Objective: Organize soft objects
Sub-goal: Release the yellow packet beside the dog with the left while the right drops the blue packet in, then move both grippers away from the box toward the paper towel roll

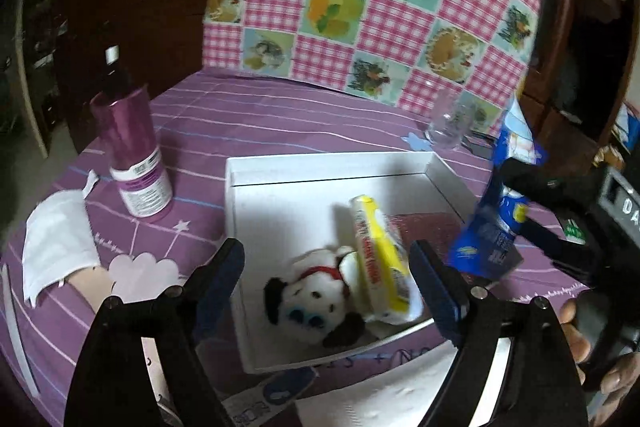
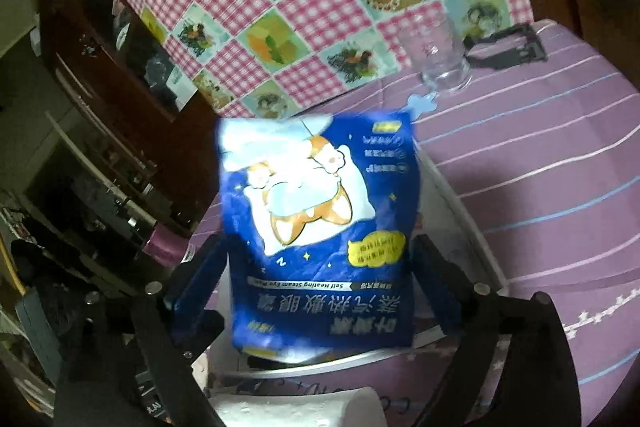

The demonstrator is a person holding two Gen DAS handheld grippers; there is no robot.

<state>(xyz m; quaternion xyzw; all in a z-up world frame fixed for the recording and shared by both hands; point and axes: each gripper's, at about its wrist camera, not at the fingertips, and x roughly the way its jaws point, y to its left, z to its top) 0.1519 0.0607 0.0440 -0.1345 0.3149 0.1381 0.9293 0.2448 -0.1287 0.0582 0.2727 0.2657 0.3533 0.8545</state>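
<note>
Blue pouch (image 2: 316, 227) — between right claw (image 2: 320, 267).

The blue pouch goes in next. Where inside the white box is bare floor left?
Free: the white box's far half and left side, behind the plush dog. Crowded: the near right corner, where the dog and yellow packet lie touching.

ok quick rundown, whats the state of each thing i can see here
white box: open, lidless
plush dog: lying in the box
yellow packet: in the box, leaning on the dog
blue eye mask pouch: upside down between the right gripper's open jaws
left gripper: open, empty
right gripper: open
purple can: upright
glass: upright, empty
</note>
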